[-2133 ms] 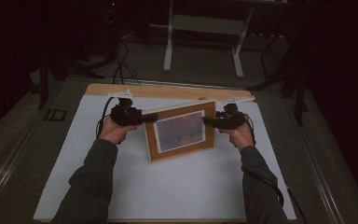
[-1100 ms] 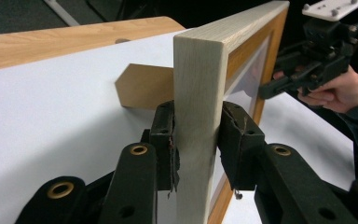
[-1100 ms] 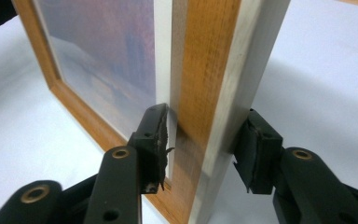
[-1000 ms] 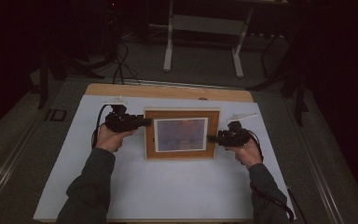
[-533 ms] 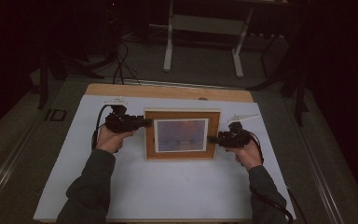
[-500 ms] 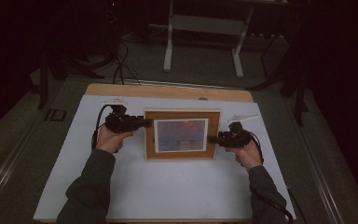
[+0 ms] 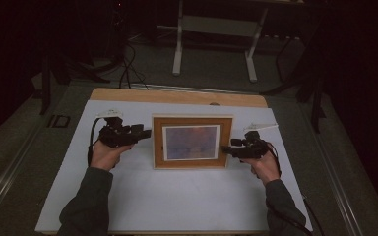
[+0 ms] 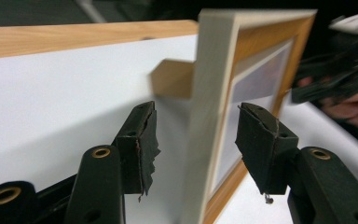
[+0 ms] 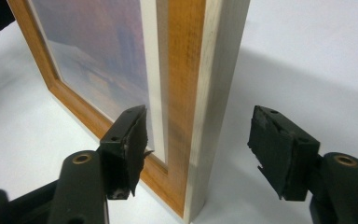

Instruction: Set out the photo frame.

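High view: the frame (image 7: 192, 141) is stood mid-table, just released. Left gripper (image 8: 193, 140) view: jaws have just been opened, its edge between untouched. Right gripper (image 9: 198, 151) view: likewise. Withdrawal outward is called for next.

The person wears dark grey-green long sleeves (image 7: 86, 201) that end at the wrists, leaving both hands bare. Each hand carries a matt black plastic two-jaw gripper, the left gripper (image 7: 145, 133) and the right gripper (image 7: 225, 150), with a thin black cable (image 7: 91, 142) looping from the left one and a pale grey three-cornered plate (image 7: 109, 113) on top. Up close, the jaws are chunky black arms with brass-ringed screw holes (image 8: 101, 152), tipped by rough black foam pads (image 9: 279, 149) with frayed, torn edges.
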The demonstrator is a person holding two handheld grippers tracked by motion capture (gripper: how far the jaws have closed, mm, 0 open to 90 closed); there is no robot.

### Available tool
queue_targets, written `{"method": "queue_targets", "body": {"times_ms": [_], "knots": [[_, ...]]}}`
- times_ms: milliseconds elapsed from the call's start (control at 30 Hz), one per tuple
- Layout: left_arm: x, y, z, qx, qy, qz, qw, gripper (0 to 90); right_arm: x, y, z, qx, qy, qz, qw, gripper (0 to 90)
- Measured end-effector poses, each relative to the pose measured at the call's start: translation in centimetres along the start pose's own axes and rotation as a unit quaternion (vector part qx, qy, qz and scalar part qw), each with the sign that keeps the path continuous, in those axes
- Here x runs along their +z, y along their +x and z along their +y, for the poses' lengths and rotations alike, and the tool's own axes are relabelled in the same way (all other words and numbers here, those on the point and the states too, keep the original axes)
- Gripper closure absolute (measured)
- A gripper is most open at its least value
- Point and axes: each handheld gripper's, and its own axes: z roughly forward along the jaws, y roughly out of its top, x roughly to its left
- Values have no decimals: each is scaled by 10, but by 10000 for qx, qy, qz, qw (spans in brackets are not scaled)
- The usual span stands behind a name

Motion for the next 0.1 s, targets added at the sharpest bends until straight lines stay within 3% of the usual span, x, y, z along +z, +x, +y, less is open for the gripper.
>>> {"method": "queue_targets", "body": {"times_ms": [33, 67, 100], "knots": [[-5, -2, -6, 75, 37, 203, 9998, 473, -3, 2, -1, 23, -19, -81, 10000, 337], [-5, -2, -6, 75, 37, 203, 9998, 467, -3, 2, -1, 23, -19, -81, 10000, 337], [-13, -5, -19, 126, 60, 572, 9983, 467, -7, 3, -4, 37, -48, -168, 9998, 329]]}}
